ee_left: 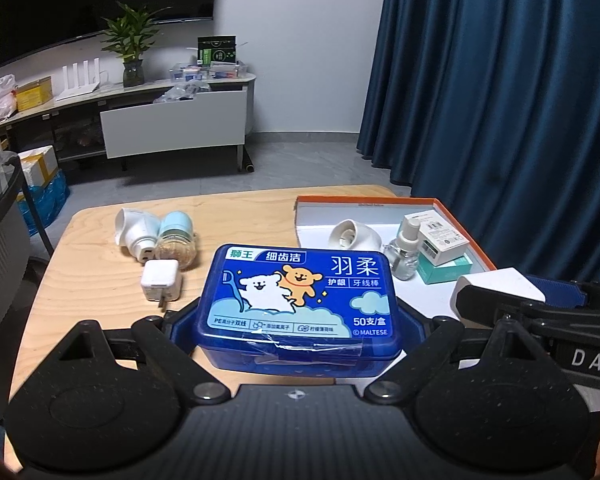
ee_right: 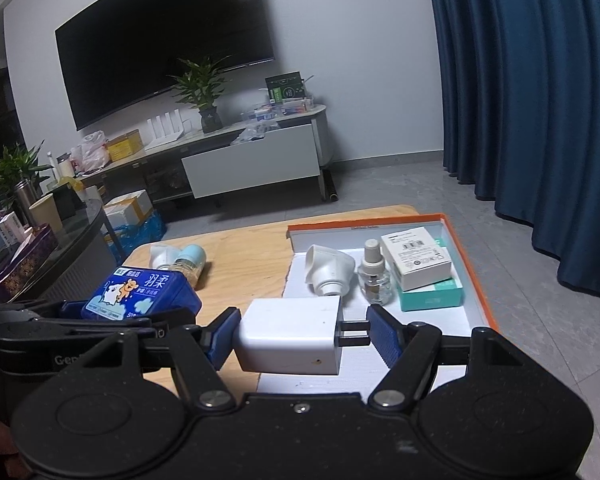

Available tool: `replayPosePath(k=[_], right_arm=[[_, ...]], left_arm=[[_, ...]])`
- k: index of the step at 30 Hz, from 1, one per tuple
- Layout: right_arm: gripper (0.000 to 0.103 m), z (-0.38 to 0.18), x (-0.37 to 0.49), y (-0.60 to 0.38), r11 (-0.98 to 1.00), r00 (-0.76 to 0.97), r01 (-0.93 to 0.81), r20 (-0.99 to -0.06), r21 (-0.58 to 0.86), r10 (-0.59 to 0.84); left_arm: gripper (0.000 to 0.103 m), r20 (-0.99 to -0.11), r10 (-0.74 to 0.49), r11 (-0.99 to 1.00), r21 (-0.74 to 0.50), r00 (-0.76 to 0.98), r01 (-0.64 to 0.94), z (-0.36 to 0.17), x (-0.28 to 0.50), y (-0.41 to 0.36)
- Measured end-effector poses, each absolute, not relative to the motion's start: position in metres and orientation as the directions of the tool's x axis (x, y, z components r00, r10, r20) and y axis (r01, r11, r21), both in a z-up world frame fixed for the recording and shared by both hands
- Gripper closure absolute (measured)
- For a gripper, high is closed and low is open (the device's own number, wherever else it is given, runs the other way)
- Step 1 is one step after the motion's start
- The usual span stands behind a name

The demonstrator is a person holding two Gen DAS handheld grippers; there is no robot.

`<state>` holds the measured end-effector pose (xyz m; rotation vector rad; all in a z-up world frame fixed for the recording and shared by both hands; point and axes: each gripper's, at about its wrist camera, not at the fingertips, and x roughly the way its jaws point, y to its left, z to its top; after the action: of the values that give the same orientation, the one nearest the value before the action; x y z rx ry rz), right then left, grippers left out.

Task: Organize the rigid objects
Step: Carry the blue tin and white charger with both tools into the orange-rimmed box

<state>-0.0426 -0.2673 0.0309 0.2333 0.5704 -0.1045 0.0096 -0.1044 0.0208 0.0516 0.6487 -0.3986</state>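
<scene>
The white charger [ee_right: 290, 334] sits crosswise between the right tongs [ee_right: 300, 332], clamped end to end: its long axis runs left to right across the view, the blunt end against the left pad and the two metal prongs pointing right, their tips pressed on the right pad. It hangs over the near left edge of the orange-rimmed tray [ee_right: 466, 248], with the open white floor of the tray lying ahead and to the right, so the right hand looks the nearer one for a drop there. Farther in stand a white funnel-shaped plug [ee_right: 328, 270], a small glass bottle [ee_right: 374, 280] and a white carton [ee_right: 416, 258] stacked on a teal box [ee_right: 432, 298]. The blue floss box [ee_left: 298, 300] is gripped by its short ends in the left tongs [ee_left: 298, 320], its long axis also crosswise, lid up, above the tabletop [ee_left: 92, 292] and left of the tray. Beyond it lie a second white charger [ee_left: 160, 280], a blue-capped jar [ee_left: 177, 240] and another white plug [ee_left: 134, 230].
</scene>
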Motion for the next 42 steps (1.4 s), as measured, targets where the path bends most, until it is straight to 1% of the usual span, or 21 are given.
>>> replayPosePath(k=[23, 42], right_arm=[[0.020, 0.022, -0.059, -0.314, 0.937, 0.824, 0.283, -0.552, 0.204, -0.129], [0.020, 0.008, -0.037, -0.335, 0.929, 0.803, 0.308, -0.580, 0.203, -0.139]], left_arm=[[0.009, -0.611, -0.408, 0.881, -0.068, 0.678, 0.469, 0.013, 0.007, -0.146], [0.009, -0.642, -0.410, 0.867, -0.054, 0.648, 0.495, -0.001, 0.014, -0.167]])
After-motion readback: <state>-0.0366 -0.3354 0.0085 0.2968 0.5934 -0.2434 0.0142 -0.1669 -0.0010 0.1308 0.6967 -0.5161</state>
